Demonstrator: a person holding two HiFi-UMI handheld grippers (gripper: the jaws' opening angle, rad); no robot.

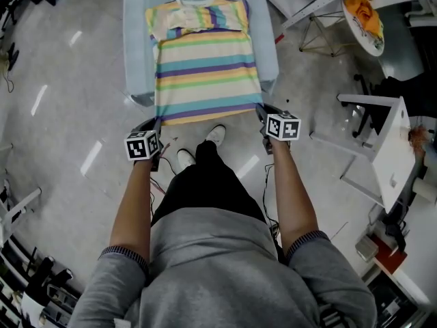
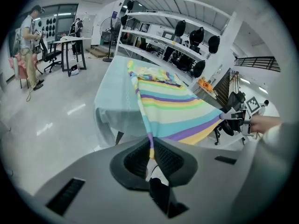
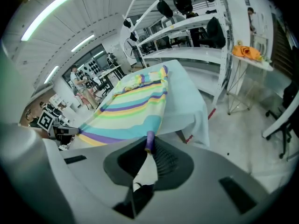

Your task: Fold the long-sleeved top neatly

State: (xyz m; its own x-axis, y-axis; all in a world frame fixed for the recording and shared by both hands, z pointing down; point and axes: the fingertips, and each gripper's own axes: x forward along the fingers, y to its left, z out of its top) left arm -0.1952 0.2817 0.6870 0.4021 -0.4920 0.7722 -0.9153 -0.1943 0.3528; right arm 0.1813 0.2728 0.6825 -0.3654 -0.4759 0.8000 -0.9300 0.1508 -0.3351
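A striped long-sleeved top [image 1: 205,67] in yellow, green, teal and purple lies on a table [image 1: 136,39] covered with pale blue cloth; its sleeves are folded across the chest near the collar. Its hem hangs past the near table edge, stretched between both grippers. My left gripper [image 1: 156,127] is shut on the hem's left corner, and the striped edge [image 2: 149,146] runs into its jaws. My right gripper [image 1: 263,115] is shut on the hem's right corner, where the purple edge [image 3: 149,143] sits pinched. The top [image 2: 173,111] spreads away toward the collar, and the right gripper view shows the top [image 3: 133,104] too.
A person's legs and white shoes [image 1: 201,149] stand just before the table. White desks [image 1: 382,149] stand at the right, a round stand with orange cloth [image 1: 362,12] at the upper right. Shelving [image 2: 187,31] lies behind the table. Other people [image 2: 30,41] stand far off.
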